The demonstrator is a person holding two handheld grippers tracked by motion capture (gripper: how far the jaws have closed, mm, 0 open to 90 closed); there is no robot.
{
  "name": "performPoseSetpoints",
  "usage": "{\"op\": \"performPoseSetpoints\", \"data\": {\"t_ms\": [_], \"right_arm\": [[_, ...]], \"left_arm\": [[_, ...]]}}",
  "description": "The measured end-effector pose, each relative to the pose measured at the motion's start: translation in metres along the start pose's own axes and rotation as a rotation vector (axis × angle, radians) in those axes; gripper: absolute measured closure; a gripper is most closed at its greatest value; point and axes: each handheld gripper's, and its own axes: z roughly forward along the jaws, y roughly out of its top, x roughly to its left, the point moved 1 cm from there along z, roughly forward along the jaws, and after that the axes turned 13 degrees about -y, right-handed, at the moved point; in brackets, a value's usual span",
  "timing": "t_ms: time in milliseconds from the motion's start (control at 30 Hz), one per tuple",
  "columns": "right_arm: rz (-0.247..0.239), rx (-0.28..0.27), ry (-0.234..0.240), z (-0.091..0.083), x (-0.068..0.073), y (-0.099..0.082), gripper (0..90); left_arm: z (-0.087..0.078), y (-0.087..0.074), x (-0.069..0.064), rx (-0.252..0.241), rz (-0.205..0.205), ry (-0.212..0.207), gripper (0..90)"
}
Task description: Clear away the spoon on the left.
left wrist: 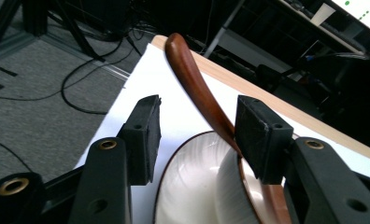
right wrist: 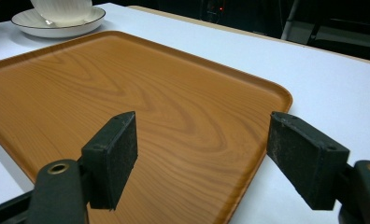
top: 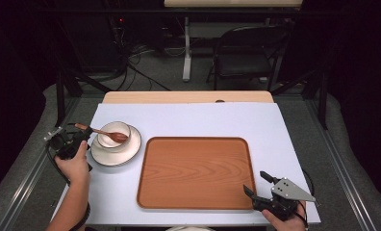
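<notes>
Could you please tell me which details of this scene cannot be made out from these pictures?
- Spoon: its head in the left gripper view, cut off by the bottom edge.
- Bowl: its top in the right gripper view, cut off by the upper edge.
- Right hand-held gripper: its rear in the high view, cut off at the bottom edge.

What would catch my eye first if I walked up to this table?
Probably the big wooden tray in the middle of the white table. Left of it, a wooden spoon rests in a white bowl on a plate, its handle between the open left gripper jaws.
</notes>
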Motion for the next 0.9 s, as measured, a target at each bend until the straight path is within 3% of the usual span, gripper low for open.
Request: {"op": "performPoseSetpoints", "data": {"t_ms": [300,367,533,600,833,900], "right_arm": [[0.004,-0.007,0.000,-0.002,-0.001,0.000,24.5],[0.005,-0.007,-0.002,-0.002,-0.001,0.000,24.5],[0.004,-0.008,0.001,-0.002,-0.001,0.000,24.6],[0.005,-0.008,0.000,-0.002,-0.001,0.000,24.6],[0.003,-0.014,0.000,-0.003,-0.001,0.001,24.9],[0.000,-0.019,-0.001,-0.004,-0.001,0.002,25.0]], "left_arm": [[0.012,0.003,-0.004,0.007,-0.009,-0.004,52.7],[0.014,0.003,-0.003,0.012,-0.018,-0.007,57.6],[0.012,0.003,-0.004,0.010,0.009,0.009,67.7],[0.010,0.003,-0.005,0.001,-0.006,-0.003,71.3],[0.005,0.010,-0.015,-0.003,0.009,-0.015,75.1],[0.004,0.012,-0.020,-0.008,0.008,-0.035,76.9]]}}
